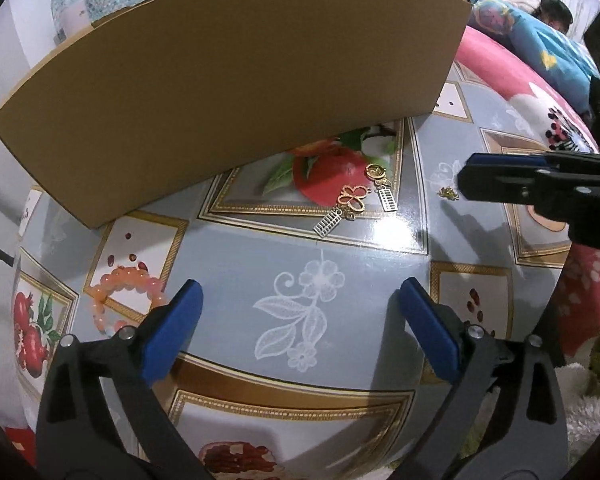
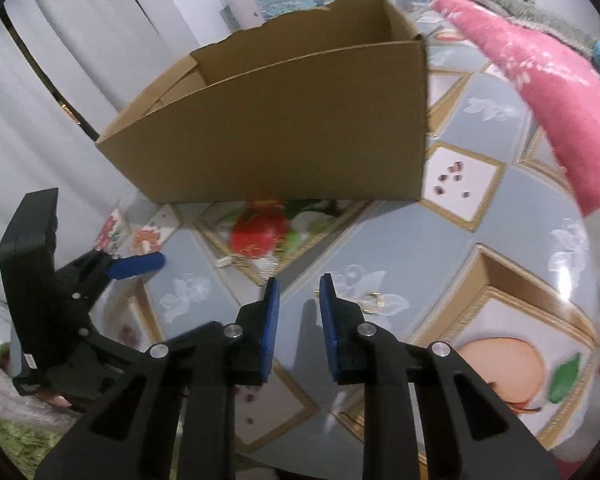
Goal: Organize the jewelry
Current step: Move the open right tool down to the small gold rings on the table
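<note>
Gold-toned metal charms [image 1: 356, 204] lie flat on the glossy tablecloth [image 1: 300, 264], just in front of the cardboard box [image 1: 228, 92]: an openwork butterfly shape with a small abacus-like grid hanging from it, and beside it a round piece with a second grid. A smaller gold piece [image 1: 448, 193] lies apart to their right, just beside the tips of the right gripper [image 1: 466, 178]. Peach and orange glassy beads form a bracelet [image 1: 128, 296] near the left finger [image 1: 172, 328] of the left gripper [image 1: 300, 332], partly hidden behind it.

Only the left wrist view shows these pieces sharply; in the right wrist view the charms are a faint blur on the red fruit print, though a thin gold piece [image 2: 374, 300] shows just beyond the right finger. That view alone looks into the box's open top, with its torn rear edge and plain brown walls.

Both tools have black frames and blue pads. The left gripper's jaws are spread wide, holding nothing. The right gripper [image 2: 299, 320] is narrowed to a slim gap with nothing visible between the pads. A pink blanket [image 2: 540, 92] lies along the table's far side.
</note>
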`<state>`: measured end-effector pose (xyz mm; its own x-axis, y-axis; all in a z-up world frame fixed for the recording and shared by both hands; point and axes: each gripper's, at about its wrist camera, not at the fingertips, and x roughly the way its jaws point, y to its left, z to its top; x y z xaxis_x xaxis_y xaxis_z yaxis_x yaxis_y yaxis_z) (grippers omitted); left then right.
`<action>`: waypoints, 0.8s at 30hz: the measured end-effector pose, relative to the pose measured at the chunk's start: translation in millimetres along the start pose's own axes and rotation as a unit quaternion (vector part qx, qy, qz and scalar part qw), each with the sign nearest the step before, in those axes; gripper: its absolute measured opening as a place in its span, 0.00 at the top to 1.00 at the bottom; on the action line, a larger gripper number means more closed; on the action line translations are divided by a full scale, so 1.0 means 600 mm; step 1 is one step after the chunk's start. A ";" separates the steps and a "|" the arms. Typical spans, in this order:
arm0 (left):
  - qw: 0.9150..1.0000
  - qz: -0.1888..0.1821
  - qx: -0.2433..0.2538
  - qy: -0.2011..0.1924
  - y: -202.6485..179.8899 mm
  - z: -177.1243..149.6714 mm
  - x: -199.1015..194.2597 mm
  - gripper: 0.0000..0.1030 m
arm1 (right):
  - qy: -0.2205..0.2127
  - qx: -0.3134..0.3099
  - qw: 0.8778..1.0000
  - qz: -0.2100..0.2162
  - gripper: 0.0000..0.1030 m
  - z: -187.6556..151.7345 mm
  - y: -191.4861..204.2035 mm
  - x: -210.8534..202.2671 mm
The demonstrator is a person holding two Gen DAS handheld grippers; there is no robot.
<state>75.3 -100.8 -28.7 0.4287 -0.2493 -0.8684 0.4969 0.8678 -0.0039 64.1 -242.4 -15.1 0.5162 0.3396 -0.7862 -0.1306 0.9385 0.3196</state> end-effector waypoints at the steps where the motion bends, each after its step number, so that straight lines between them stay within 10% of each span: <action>1: 1.000 -0.001 0.001 0.001 0.000 0.000 0.000 0.08 | 0.004 -0.003 1.000 0.005 0.81 0.003 0.006 0.007; 24: 0.999 -0.018 0.026 -0.027 0.021 -0.037 -0.026 0.07 | 0.070 -0.025 0.994 0.083 0.88 0.033 0.055 0.087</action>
<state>58.2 -76.8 -26.2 0.4488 -0.3041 -0.8403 0.5503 0.8349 -0.0082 103.3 -194.6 -35.3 0.3618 0.4919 -0.7919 -0.2483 0.8696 0.4268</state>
